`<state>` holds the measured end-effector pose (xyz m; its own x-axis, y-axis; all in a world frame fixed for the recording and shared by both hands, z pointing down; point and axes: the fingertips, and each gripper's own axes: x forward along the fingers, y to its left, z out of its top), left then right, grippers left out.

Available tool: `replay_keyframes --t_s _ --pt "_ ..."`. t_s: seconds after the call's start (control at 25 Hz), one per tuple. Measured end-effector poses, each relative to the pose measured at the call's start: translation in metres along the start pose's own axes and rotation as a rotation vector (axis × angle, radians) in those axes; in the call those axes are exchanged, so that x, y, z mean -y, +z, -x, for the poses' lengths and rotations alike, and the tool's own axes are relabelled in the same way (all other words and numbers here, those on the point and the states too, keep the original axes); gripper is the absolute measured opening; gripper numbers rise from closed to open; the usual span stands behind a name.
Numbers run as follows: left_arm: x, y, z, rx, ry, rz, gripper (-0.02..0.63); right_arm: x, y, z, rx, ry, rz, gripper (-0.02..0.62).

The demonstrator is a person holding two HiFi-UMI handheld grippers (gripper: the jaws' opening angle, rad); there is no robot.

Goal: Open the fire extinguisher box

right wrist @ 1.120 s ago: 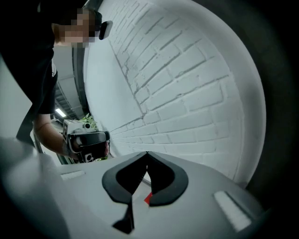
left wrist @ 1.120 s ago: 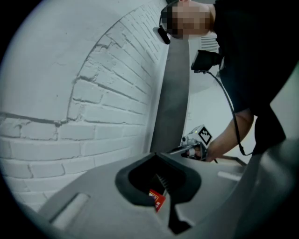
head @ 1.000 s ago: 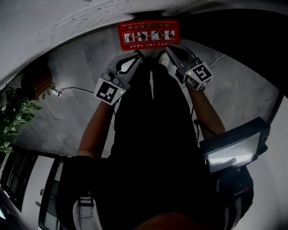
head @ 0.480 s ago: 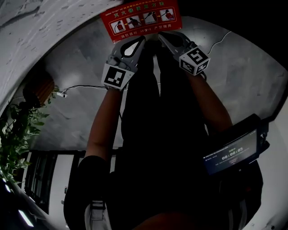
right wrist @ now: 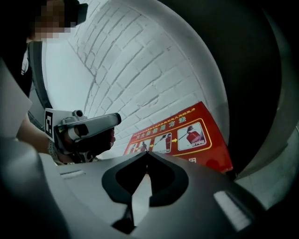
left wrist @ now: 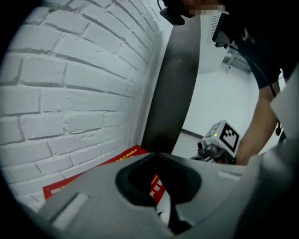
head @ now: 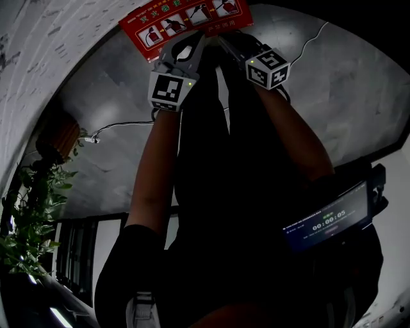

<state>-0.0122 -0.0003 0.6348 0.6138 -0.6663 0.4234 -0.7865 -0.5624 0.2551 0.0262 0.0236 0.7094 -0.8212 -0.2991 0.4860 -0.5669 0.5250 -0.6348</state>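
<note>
The fire extinguisher box [head: 186, 16] shows as a red panel with white use pictures, at the foot of a white brick wall at the top of the head view. My left gripper [head: 197, 37] and right gripper [head: 223, 38] are held side by side just short of its near edge. Both have their tips together and nothing between them. In the left gripper view the red panel [left wrist: 124, 158] lies just beyond the left gripper [left wrist: 155, 154], with the right gripper [left wrist: 219, 140] beside it. In the right gripper view the panel [right wrist: 180, 135] sits past the right gripper [right wrist: 146, 153], with the left gripper [right wrist: 86, 127] to the left.
A white brick wall [left wrist: 70, 84] runs behind the box, and a dark pillar [left wrist: 174, 79] stands next to it. A potted plant [head: 29, 211] and a thin cable [head: 112, 127] are on the grey floor at left. A screen device [head: 327, 221] hangs at the person's waist.
In the head view the red panel has slid up and left, partly out of frame. Both grippers have moved up with it and stay shut, now close to its near edge.
</note>
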Motion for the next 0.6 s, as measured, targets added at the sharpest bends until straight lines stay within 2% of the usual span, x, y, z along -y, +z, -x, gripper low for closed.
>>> replay_keyframes --t_s 0.2,0.4,0.6 --pt "0.004 -0.012 -0.003 -0.039 -0.016 -0.002 0.003 0.019 -0.022 -0.007 -0.042 -0.049 -0.11 0.011" --pt "0.007 -0.024 -0.003 -0.066 -0.027 0.013 0.003 0.023 -0.04 -0.014 -0.097 -0.05 -0.178 0.017" --pt "0.007 -0.027 -0.006 -0.074 -0.029 0.025 0.003 0.026 -0.055 -0.021 -0.144 -0.03 -0.282 0.087"
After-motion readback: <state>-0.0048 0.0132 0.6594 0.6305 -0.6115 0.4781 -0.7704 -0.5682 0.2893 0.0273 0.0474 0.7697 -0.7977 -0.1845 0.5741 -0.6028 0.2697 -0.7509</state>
